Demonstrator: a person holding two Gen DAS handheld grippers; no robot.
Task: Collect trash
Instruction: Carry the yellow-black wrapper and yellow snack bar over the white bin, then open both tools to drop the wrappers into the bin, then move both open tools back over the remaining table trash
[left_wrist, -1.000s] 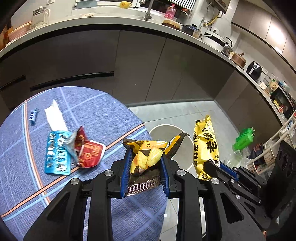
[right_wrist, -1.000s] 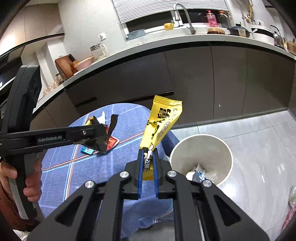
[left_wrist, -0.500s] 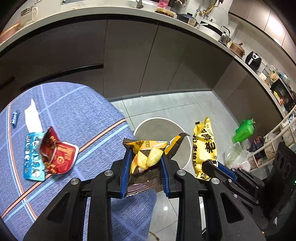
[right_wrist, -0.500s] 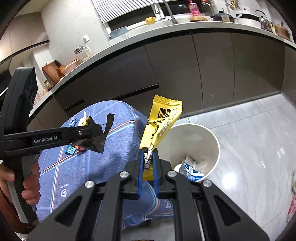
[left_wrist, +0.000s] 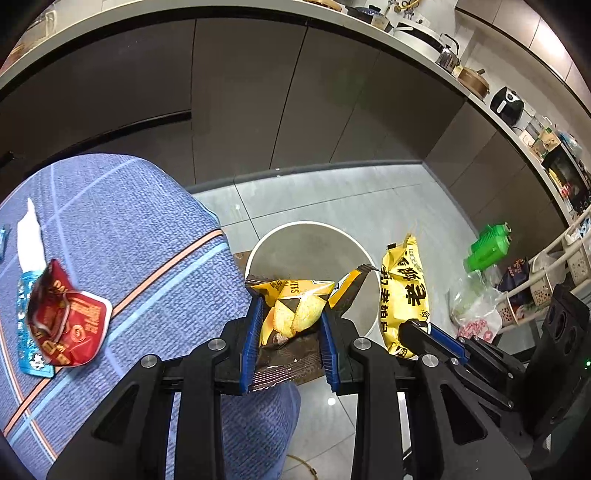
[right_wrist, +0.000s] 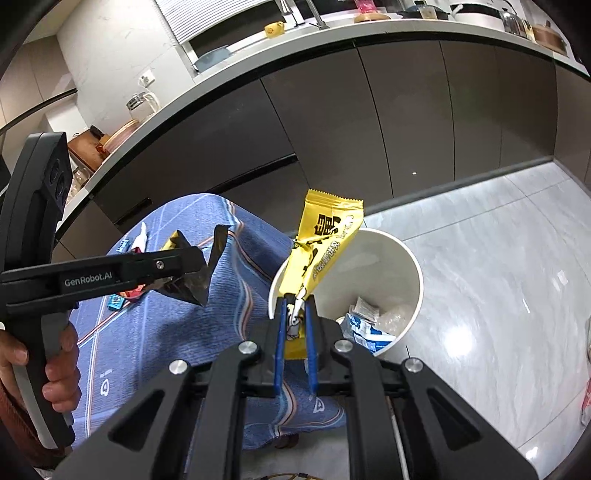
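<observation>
My left gripper (left_wrist: 291, 325) is shut on a crumpled yellow and brown snack wrapper (left_wrist: 295, 314), held over the table's edge just short of the white bin (left_wrist: 258, 251). My right gripper (right_wrist: 295, 314) is shut on the lower end of a long yellow wrapper (right_wrist: 325, 240) that stands up over the white bin's rim (right_wrist: 413, 266). The same yellow wrapper (left_wrist: 404, 291) and right gripper show at the bin's right side in the left wrist view. The left gripper (right_wrist: 192, 269) with its dark wrapper (right_wrist: 203, 284) appears left of the bin, gripped by a hand (right_wrist: 55, 365).
A red wrapper (left_wrist: 70, 321), a blue packet (left_wrist: 24, 328) and a white paper strip (left_wrist: 29, 236) lie on the blue tablecloth (left_wrist: 140, 236). The bin holds a blue and white carton (right_wrist: 365, 328) and clear plastic. A green bottle (left_wrist: 487, 247) and bags lie on the floor at right. Dark cabinets stand behind.
Both grippers moved down and toward the white bin, still holding their wrappers. The bin looks larger and the table litter has slid to the left of the left wrist view.
</observation>
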